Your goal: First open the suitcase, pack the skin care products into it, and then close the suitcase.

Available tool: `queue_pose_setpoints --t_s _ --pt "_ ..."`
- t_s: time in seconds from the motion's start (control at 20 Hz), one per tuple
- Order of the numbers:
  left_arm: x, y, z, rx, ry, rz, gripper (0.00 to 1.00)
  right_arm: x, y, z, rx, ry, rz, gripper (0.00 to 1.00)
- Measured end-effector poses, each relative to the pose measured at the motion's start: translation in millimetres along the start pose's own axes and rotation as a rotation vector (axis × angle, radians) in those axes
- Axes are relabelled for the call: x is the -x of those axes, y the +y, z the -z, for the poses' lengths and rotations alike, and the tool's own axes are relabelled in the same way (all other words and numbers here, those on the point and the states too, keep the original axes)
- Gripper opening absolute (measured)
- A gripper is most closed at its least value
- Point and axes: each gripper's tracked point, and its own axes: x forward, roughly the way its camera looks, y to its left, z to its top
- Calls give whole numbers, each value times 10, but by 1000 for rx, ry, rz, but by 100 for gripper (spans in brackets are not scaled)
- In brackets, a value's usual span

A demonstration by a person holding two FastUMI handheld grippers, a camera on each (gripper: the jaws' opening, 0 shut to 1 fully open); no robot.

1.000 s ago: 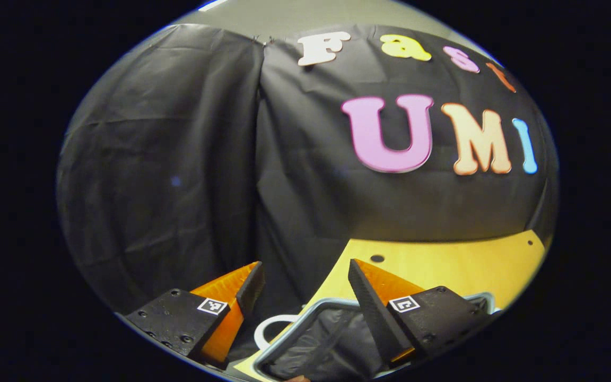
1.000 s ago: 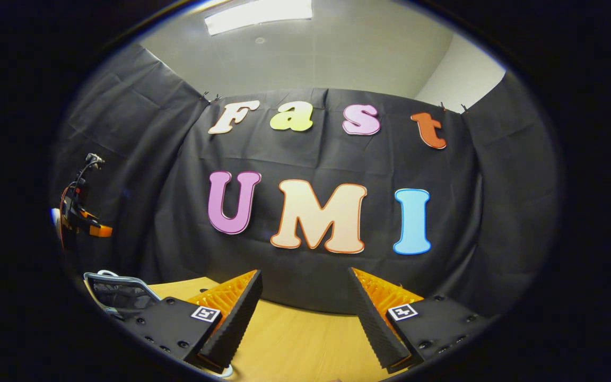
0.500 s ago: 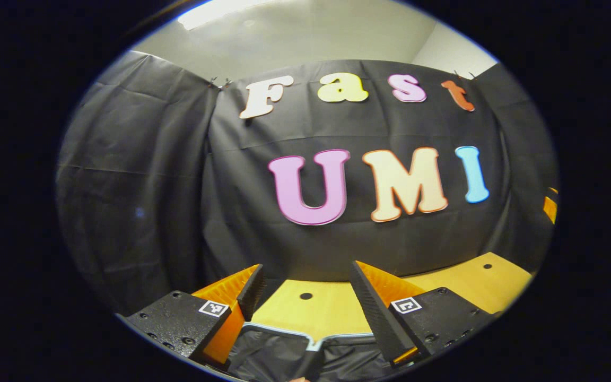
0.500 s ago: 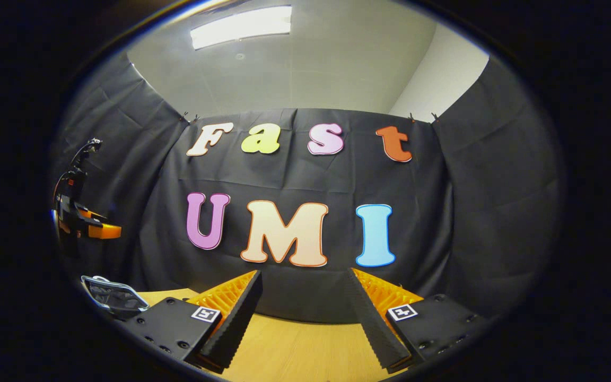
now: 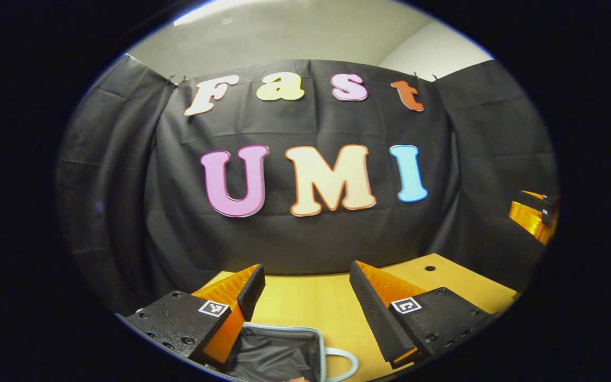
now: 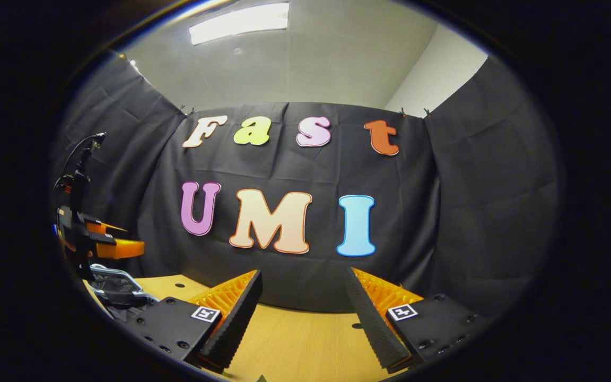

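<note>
A: Where was the suitcase (image 5: 279, 356) found, and how were the tools held?

B: The suitcase was seen at the bottom of the left gripper view, lying on the bench (image 5: 311, 302) just below the left tool (image 5: 305, 284), with its dark lining exposed, so it was judged to be open. The left tool's fingers were spread apart with nothing between them. The right tool (image 6: 303, 289) was likewise held wide and empty above bare bench. No skin care products could be made out.

A: How was the suitcase expected to handle?

B: A stiff pale rim around a soft fabric lining was noted, so a light shell was presumed. The rim or the pale loop handle (image 5: 343, 362) beside it was judged the firmest place to be gripped; the lining would likely bunch and slip.
</note>
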Motion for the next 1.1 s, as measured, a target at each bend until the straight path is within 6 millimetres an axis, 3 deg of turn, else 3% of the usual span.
queue_pose_setpoints --t_s 0.05,0.35,0.7,0.95,1.1 --pt "4 -125 72 2 14 19 95 35 -17 -12 0 -1 -5 98" --pt "63 -793 496 18 101 115 95 184 -126 18 14 8 -17 100" --pt "219 -1563 1159 78 219 231 95 252 -211 158 29 72 -4 98" --pt "291 -1843 1792 90 352 254 93 330 -158 295 33 120 -22 98" --pt "369 -1915 2165 85 447 257 84 386 -170 393 37 143 -25 99"
